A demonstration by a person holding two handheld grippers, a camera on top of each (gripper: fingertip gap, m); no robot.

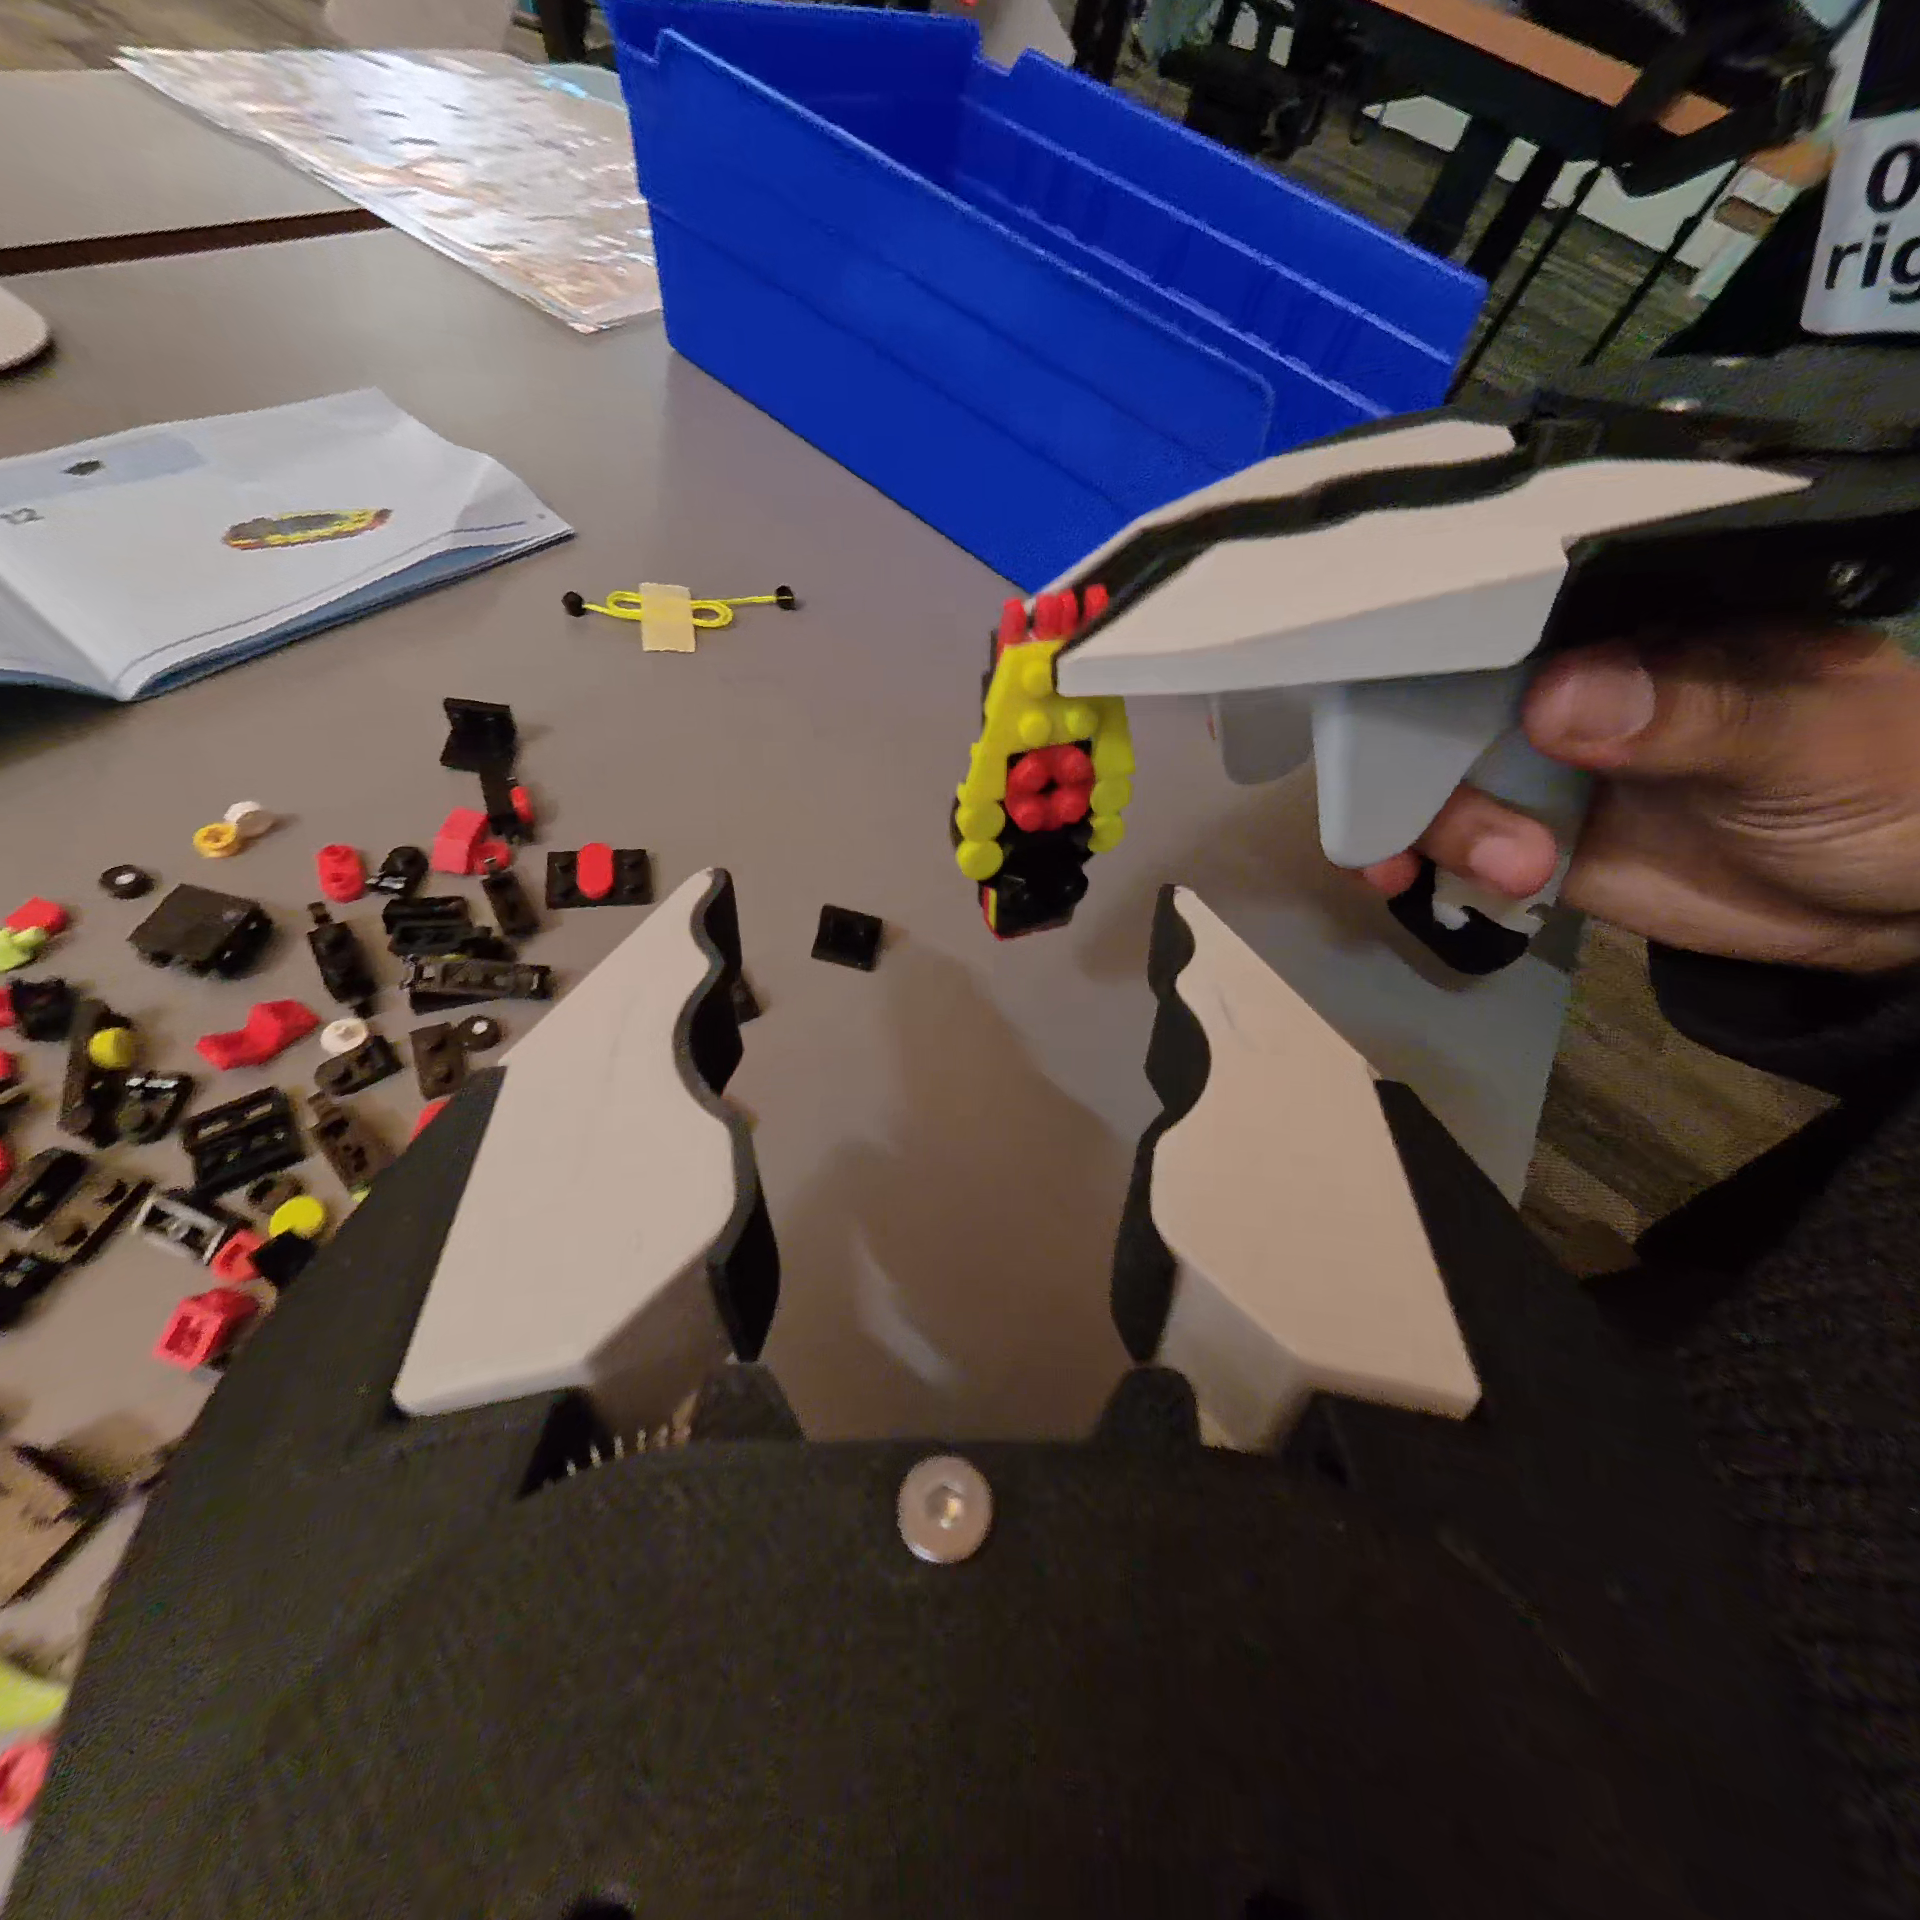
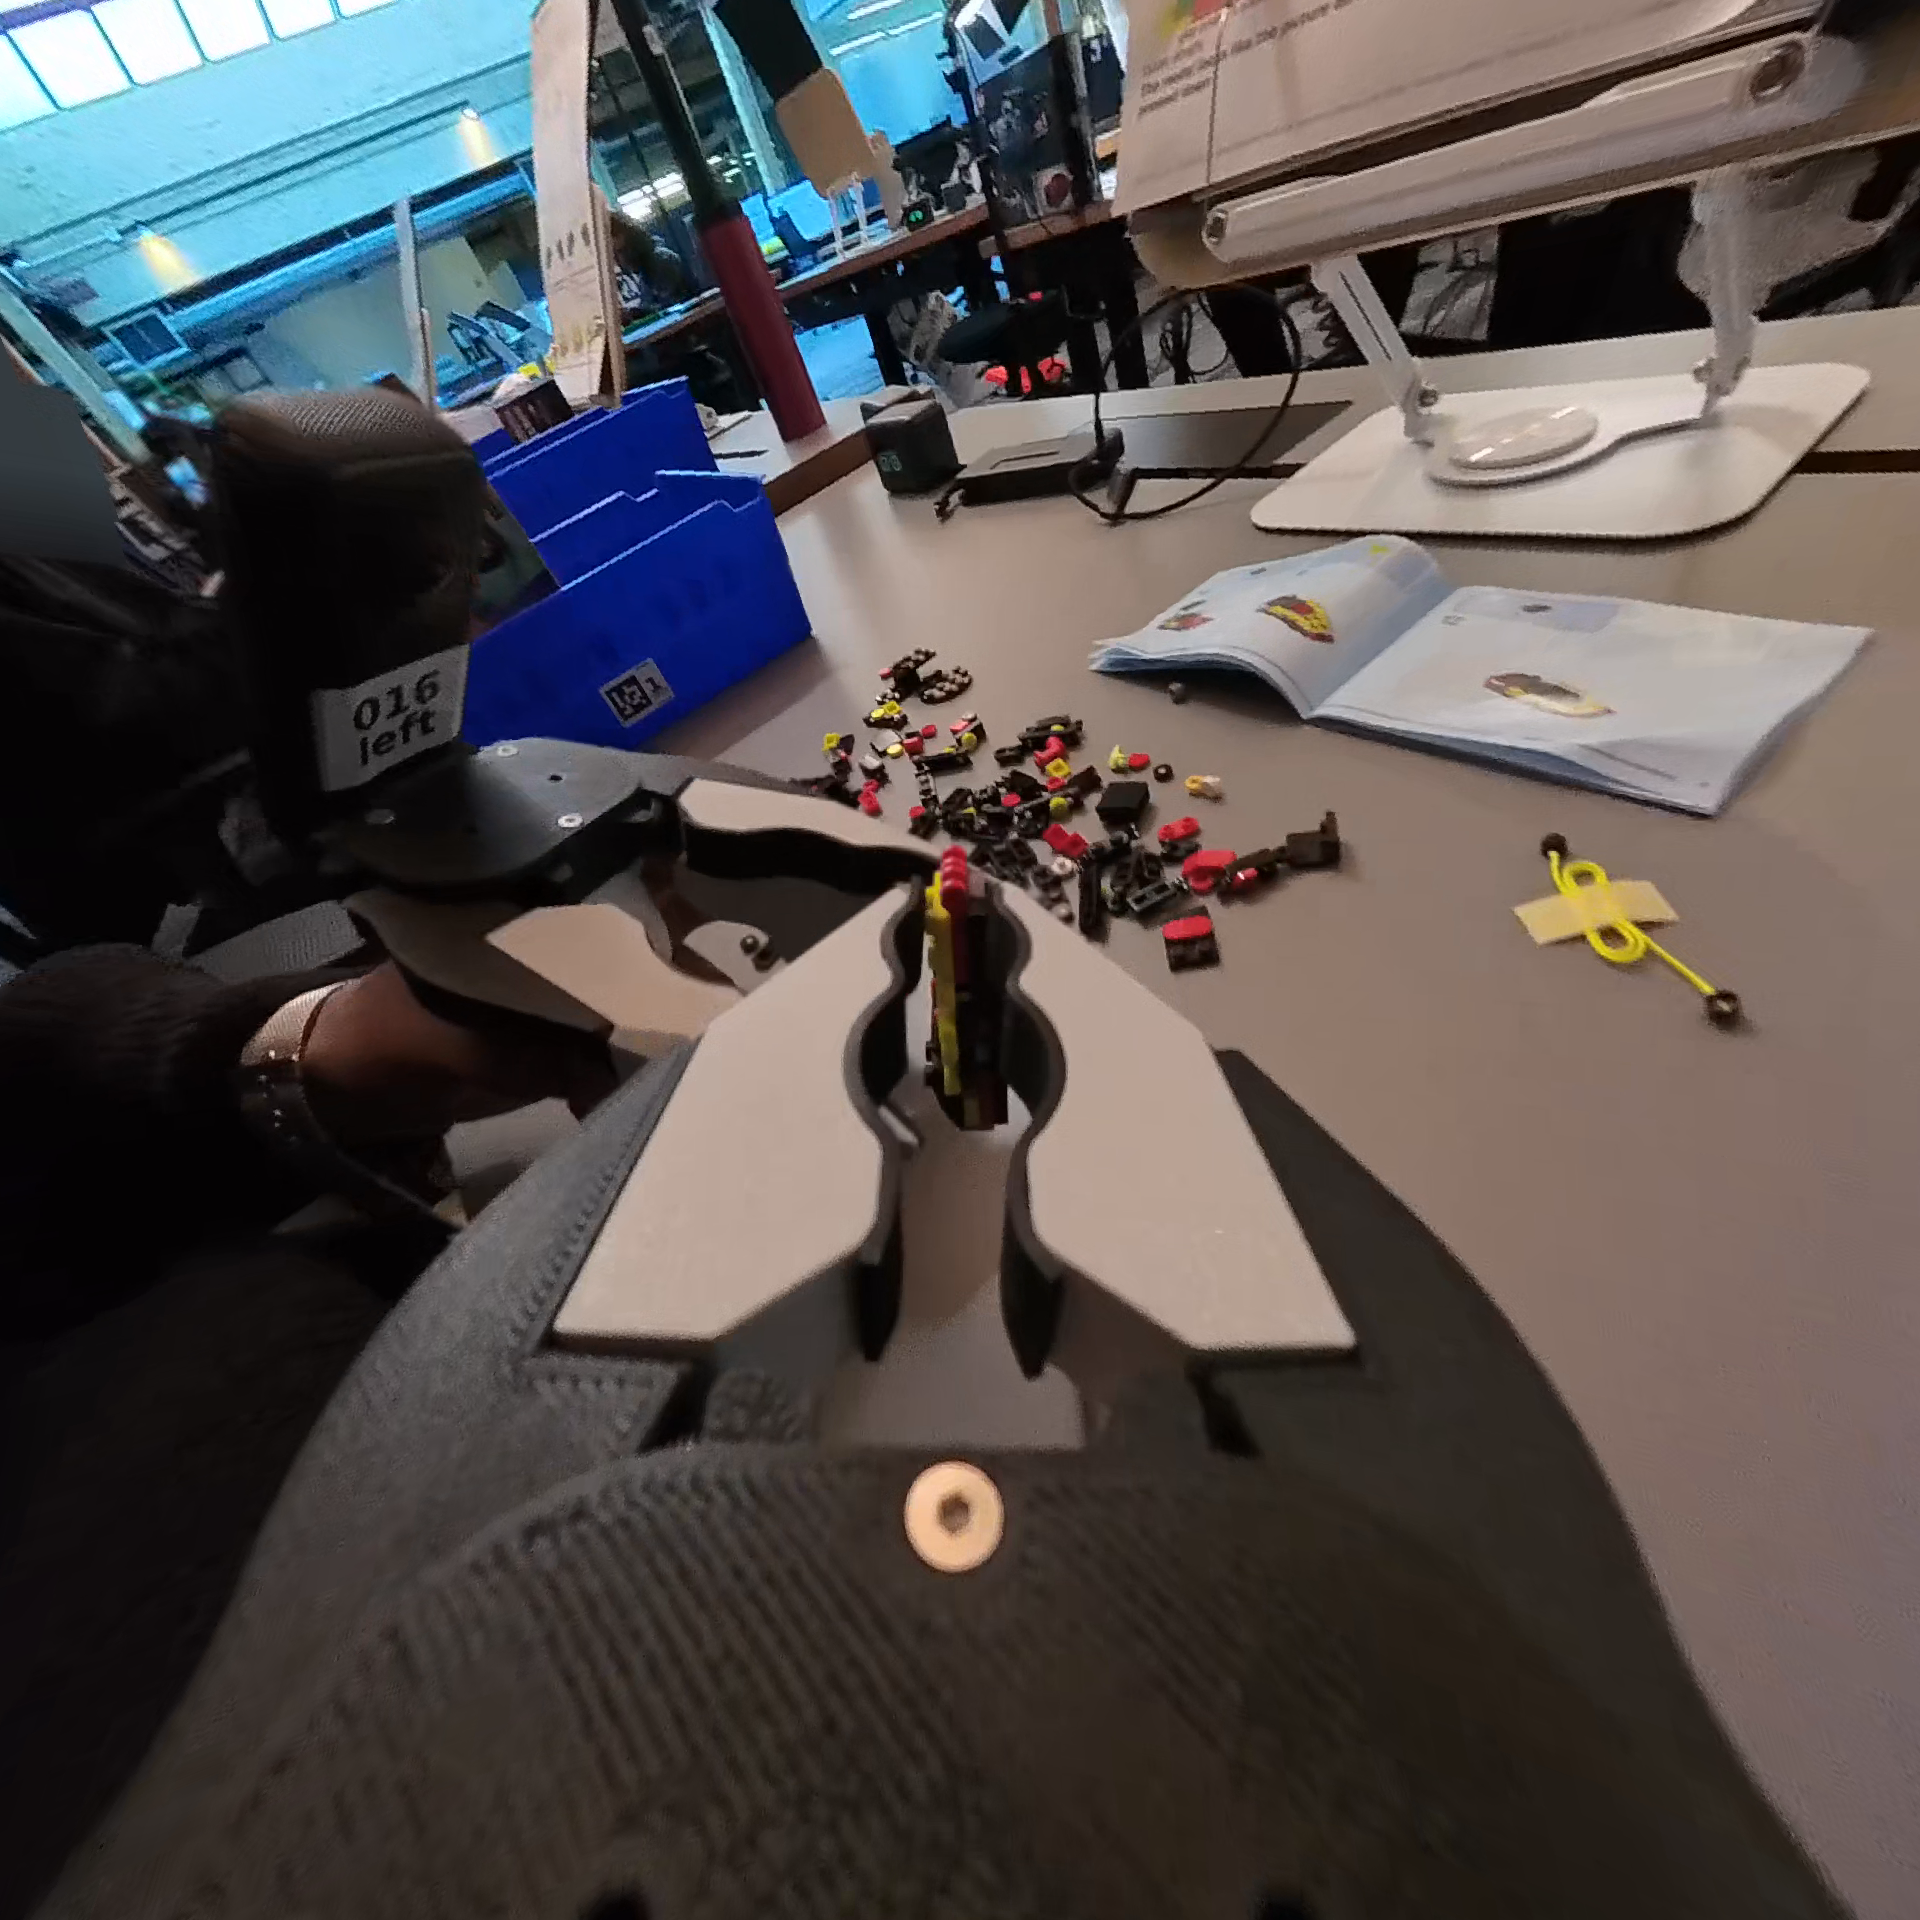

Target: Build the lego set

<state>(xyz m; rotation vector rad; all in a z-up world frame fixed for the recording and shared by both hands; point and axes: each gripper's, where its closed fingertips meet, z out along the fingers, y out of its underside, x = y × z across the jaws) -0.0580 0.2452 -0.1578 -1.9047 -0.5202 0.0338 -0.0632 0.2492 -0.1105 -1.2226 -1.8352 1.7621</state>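
Observation:
A half-built lego model (image 1: pixel 1044 790) of yellow, red and black plates hangs tilted above the grey table. My right gripper (image 1: pixel 1060 634) is shut on its upper end; in the right wrist view the model (image 2: pixel 958 997) stands edge-on between the closed fingers of that gripper (image 2: pixel 954 894). My left gripper (image 1: pixel 940 899) is open and empty, low over the table, just below and left of the model. It also shows in the right wrist view (image 2: pixel 748 894). A small black square piece (image 1: pixel 848 935) lies between its fingertips. Several loose black, red and yellow pieces (image 1: pixel 260 1039) lie at the left.
A blue bin (image 1: pixel 987 312) stands at the back. An open instruction booklet (image 1: pixel 239 540) lies left of it, also in the right wrist view (image 2: pixel 1507 675). A yellow string with taped middle (image 1: pixel 675 608) lies between. A white stand base (image 2: pixel 1558 457) sits far back. About 5 cm separates my left fingertips from my right.

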